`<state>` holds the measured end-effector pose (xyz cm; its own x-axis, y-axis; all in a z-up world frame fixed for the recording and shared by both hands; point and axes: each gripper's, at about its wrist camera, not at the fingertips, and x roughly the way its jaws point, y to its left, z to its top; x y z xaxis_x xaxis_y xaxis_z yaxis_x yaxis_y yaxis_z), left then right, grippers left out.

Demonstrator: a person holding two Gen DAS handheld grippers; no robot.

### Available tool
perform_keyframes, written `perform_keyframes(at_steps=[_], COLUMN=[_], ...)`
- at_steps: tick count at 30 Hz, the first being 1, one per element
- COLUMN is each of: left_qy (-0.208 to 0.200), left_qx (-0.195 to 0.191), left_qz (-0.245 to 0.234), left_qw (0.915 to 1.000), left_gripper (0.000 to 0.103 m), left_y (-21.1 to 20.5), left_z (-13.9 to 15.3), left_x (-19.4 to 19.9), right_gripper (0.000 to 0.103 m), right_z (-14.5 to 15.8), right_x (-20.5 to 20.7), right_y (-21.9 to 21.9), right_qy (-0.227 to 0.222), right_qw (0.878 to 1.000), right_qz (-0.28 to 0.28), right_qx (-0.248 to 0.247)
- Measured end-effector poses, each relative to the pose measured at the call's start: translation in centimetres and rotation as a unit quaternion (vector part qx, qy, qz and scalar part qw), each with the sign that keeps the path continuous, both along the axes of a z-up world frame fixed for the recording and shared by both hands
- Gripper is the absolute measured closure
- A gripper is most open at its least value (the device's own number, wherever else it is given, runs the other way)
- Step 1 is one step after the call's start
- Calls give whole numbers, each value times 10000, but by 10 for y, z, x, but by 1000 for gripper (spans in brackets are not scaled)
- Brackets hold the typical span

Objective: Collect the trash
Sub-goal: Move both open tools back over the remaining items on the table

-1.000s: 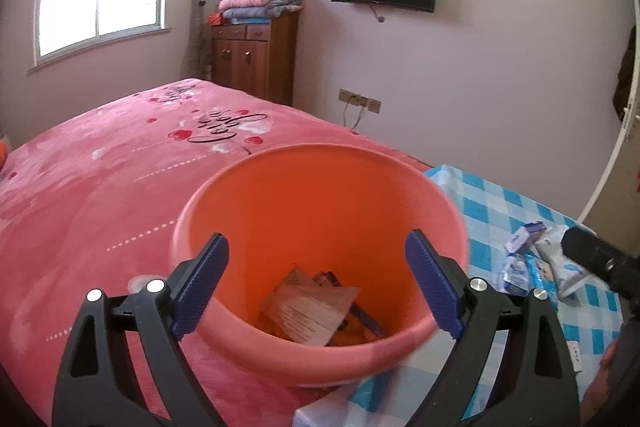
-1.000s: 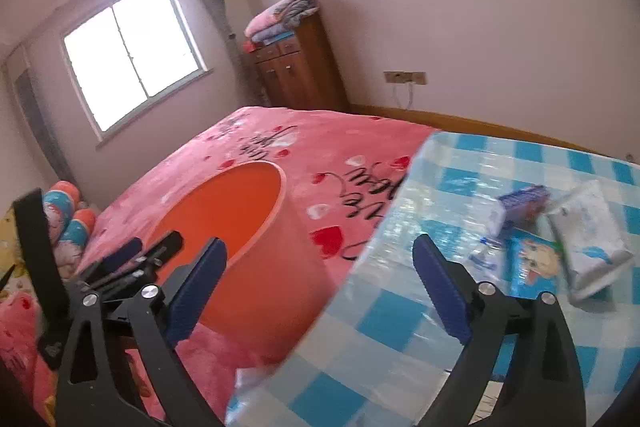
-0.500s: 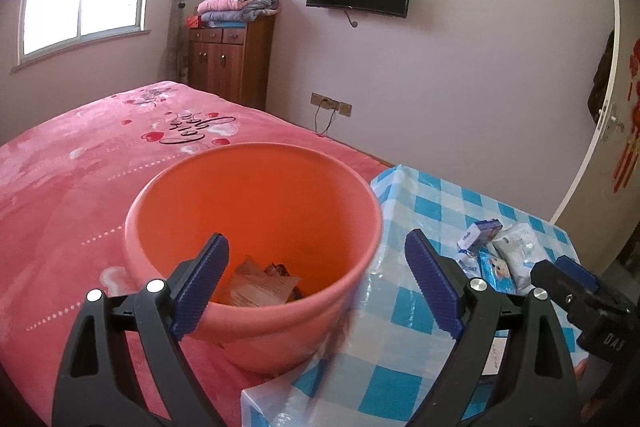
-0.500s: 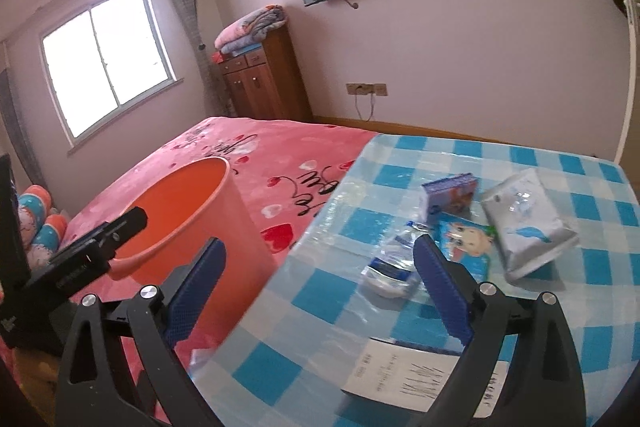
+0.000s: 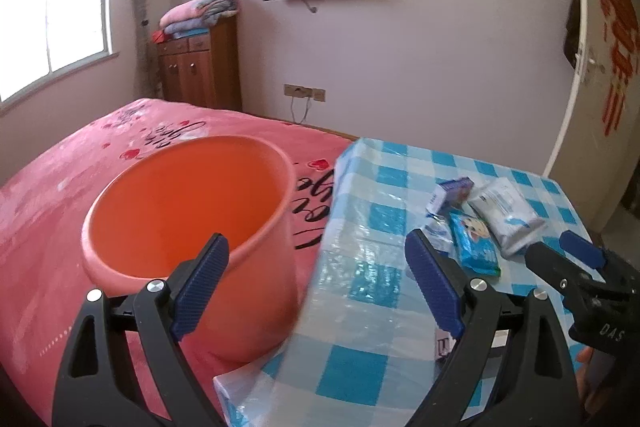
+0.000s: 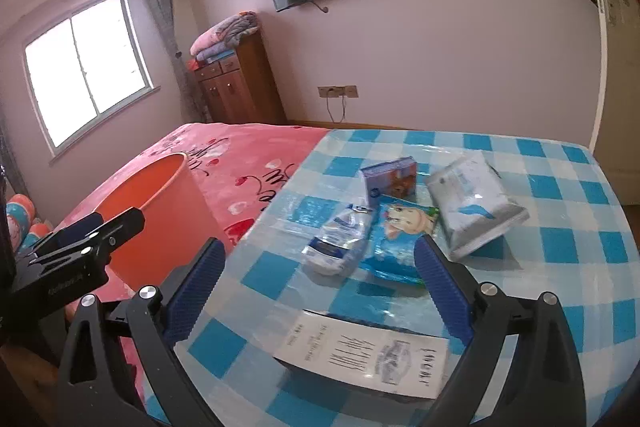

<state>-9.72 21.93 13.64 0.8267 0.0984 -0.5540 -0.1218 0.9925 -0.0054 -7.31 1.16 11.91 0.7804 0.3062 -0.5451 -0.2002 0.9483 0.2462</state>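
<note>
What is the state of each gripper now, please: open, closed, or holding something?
Left gripper: open, nothing between its fingers.
Right gripper: open, nothing held; it points at the trash on the table.

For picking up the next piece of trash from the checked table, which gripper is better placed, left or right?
Right, probably. The right gripper is open above the table, with the white paper slip between its fingers and the packets just beyond. The left gripper straddles the orange bin and the table edge.
</note>
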Motion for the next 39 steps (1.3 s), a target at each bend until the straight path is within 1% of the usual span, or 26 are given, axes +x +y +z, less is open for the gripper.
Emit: perform_keyframes(at_steps=[4,10,15,24,34,39], left_qy=[67,166,290,529,875,983], left_qx=[153,267,345,313,314,349], left_qz=[-149,-341,-411,-595,-793,-901], left_qw=[9997,9989,9981,9963,9925,9905], left_gripper=[13,13,13,13,13,13], left_y=[-19,-43,-59,-82,-109,-122], left_z=[-3,-8,-13,-22,-40,-48], left_x=[4,8,15,29,61,78], right_gripper=[9,9,9,9,9,9], right_z=[-5,-12,-22,-42,-61,-69], right_x=[-2,-5,-5,1,13,19], right_y=[-15,-37,-57,-89,-122,-139], right_qy=[36,83,171,334,513,646], right_qw=[9999,9995,9987,9971,9946,9924], right_qz=[-107,-258,-394,-603,-800,-923], right_qx=[60,162,290,314,416,490])
